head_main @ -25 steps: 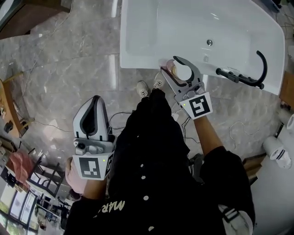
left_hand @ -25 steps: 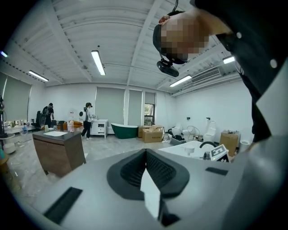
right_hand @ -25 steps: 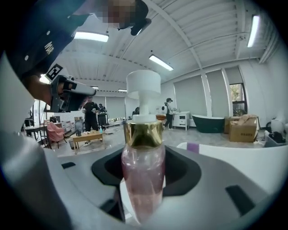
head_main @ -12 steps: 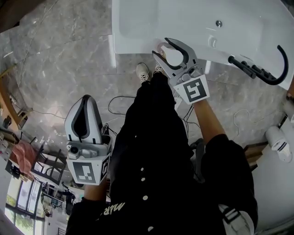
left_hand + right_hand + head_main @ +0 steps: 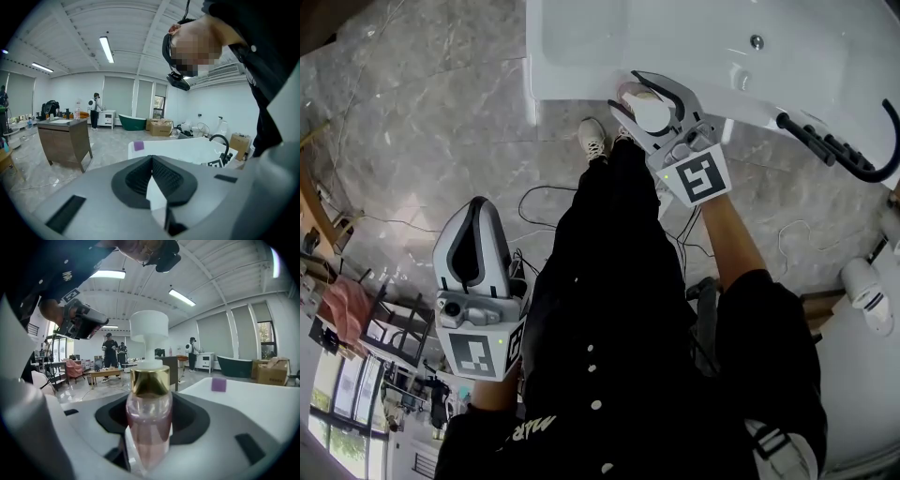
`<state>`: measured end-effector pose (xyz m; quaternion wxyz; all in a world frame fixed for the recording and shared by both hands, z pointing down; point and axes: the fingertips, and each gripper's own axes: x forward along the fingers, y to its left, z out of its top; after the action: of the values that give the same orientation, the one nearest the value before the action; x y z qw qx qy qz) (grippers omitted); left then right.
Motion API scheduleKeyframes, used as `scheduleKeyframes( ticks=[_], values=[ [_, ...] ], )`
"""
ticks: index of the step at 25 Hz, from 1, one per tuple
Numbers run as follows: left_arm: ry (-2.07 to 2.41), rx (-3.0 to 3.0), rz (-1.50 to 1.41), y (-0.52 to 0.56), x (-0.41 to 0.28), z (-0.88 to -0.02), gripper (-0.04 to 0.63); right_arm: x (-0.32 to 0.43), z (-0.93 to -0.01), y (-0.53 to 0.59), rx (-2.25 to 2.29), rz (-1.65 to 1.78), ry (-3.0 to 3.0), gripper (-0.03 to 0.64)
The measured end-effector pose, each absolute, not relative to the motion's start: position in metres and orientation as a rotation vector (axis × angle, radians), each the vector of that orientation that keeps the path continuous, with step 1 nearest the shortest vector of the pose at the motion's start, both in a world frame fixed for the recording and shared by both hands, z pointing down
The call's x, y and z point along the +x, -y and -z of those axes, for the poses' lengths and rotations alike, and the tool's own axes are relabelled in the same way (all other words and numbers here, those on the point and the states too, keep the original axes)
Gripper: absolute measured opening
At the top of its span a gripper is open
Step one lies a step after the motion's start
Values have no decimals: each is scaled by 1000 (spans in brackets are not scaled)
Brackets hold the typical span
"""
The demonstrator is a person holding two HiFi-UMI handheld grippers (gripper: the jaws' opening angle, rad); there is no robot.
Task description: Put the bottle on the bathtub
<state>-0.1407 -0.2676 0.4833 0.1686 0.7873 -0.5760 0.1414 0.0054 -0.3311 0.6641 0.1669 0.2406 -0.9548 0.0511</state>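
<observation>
A clear pink pump bottle (image 5: pixel 147 423) with a gold collar and white pump head stands upright between the jaws of my right gripper (image 5: pixel 149 427), which is shut on it. In the head view the right gripper (image 5: pixel 652 103) holds the bottle (image 5: pixel 649 112) over the near rim of the white bathtub (image 5: pixel 581 80). My left gripper (image 5: pixel 475 248) hangs low at the person's left side over the marble floor, its jaws shut with nothing between them. The left gripper view shows the tub (image 5: pixel 187 149) ahead beyond the closed left gripper (image 5: pixel 152 180).
A black faucet (image 5: pixel 844 150) curves over the tub's right end. A small purple block (image 5: pixel 218 384) sits on the tub rim. Cables (image 5: pixel 544 211) lie on the floor by the person's shoes. A wooden cabinet (image 5: pixel 65 140) stands at the left; people stand far off.
The right gripper with the bottle has shifted up and left in view, staying over the tub's near rim. The left gripper dropped slightly lower at the person's side.
</observation>
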Motion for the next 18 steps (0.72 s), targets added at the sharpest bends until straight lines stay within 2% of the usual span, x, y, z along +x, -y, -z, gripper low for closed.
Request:
scheduleKeyframes(
  ticks=[8,11,14,18],
  values=[
    [1648,2238,-365,268,-135,-477,11,1,-668,326,651,-152,2724,224],
    [1661,2241,-355,268,-134,-469,11,1,-664,327,630,-170,2724,327],
    [1664,2254,-343,266,-128,-460,11,9,-655,323,606,-165,2730,351],
    [1681,2291,-304,270,-120,-439,11,24,-624,320,585,-119,2747,352]
  ],
)
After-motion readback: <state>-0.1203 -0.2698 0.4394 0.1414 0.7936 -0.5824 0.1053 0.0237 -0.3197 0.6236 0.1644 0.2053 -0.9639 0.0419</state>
